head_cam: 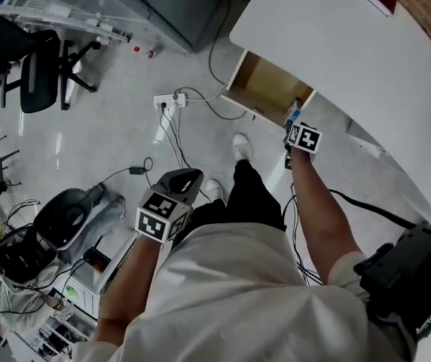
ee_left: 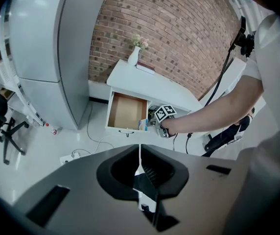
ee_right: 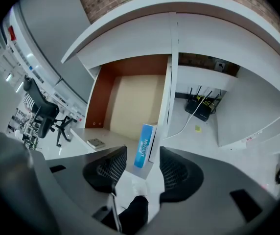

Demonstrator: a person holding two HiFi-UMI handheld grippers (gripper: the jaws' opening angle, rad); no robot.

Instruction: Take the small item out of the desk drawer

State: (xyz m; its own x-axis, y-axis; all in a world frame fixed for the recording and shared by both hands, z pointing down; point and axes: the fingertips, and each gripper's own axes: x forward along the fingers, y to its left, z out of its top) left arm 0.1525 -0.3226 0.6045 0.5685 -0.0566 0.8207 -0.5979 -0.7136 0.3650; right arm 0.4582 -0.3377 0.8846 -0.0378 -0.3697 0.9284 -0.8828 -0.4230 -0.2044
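So the little blue box [ee_right: 146, 136] is standing upright in the near corner of the open drawer [ee_right: 130, 104], right up against its side wall. The right gripper [ee_right: 142, 153] is reached in at it with the jaws spread wide. The box sits in the gap between the tips, but the pads aren't pressing on it, so no grab. The drawer's wooden inside looks otherwise bare, under the white desk [head_cam: 336, 44]. The left gripper [ee_left: 140, 168] hangs low by the person's hip, clamped closed on nothing.
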